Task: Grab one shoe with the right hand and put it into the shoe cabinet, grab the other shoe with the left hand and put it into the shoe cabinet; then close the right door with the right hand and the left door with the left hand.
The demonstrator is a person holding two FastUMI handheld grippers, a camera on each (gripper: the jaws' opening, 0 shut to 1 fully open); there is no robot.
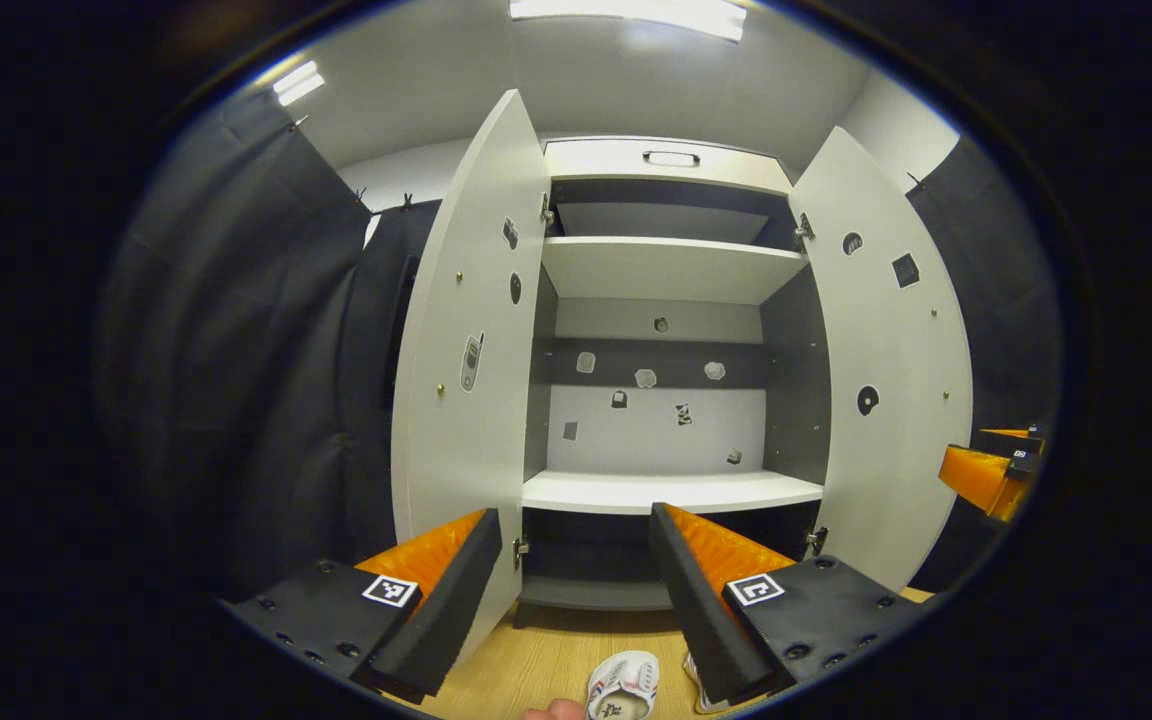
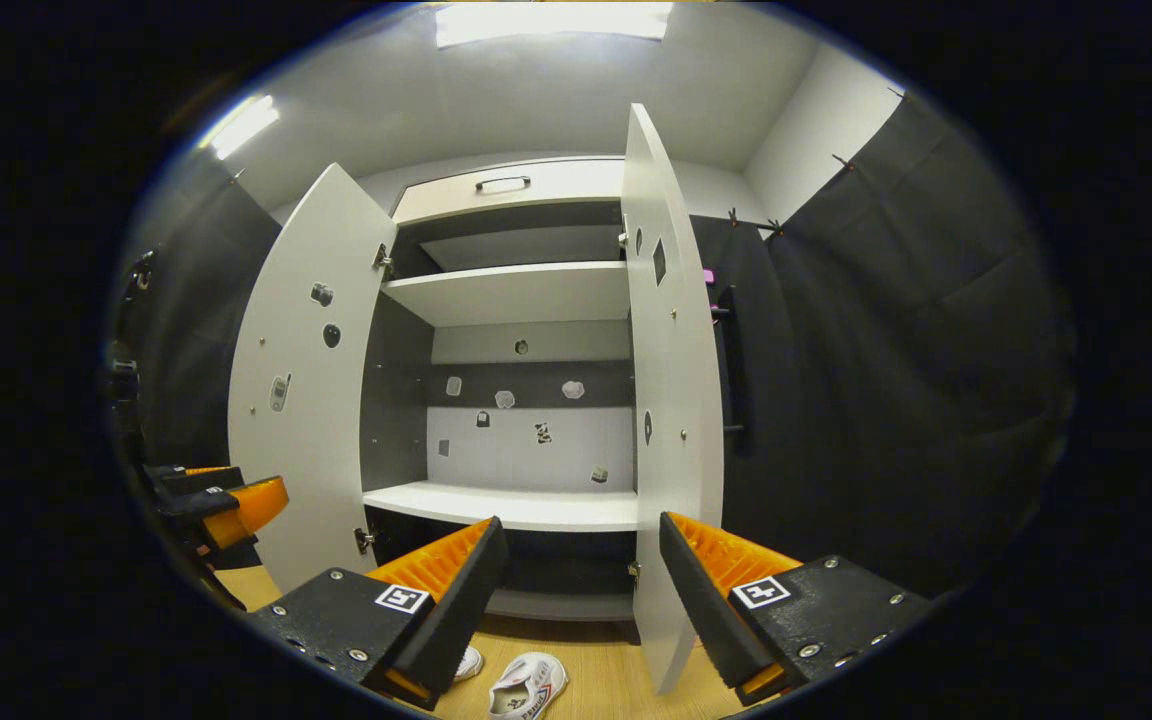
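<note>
The white shoe cabinet [image 1: 671,490] stands ahead with its left door [image 1: 466,340] and right door [image 1: 891,370] both swung wide. Its shelves are bare. On the wooden floor before it lie two white shoes: one [image 1: 624,686] between my left gripper's fingers' line of sight, the other [image 1: 698,686] partly hidden behind the right finger. My left gripper [image 1: 576,545] is open, well above the shoes. In the right gripper view the cabinet [image 2: 516,505] shows again, with one shoe [image 2: 528,686] and another shoe's edge [image 2: 469,662] on the floor. My right gripper [image 2: 581,550] is open and holds nothing.
Black cloth walls close in on both sides. The right gripper [image 1: 991,470] hangs at the far right of the left gripper view; the left gripper [image 2: 221,500] shows at the left of the right gripper view. A fingertip [image 1: 553,711] pokes in at the bottom edge.
</note>
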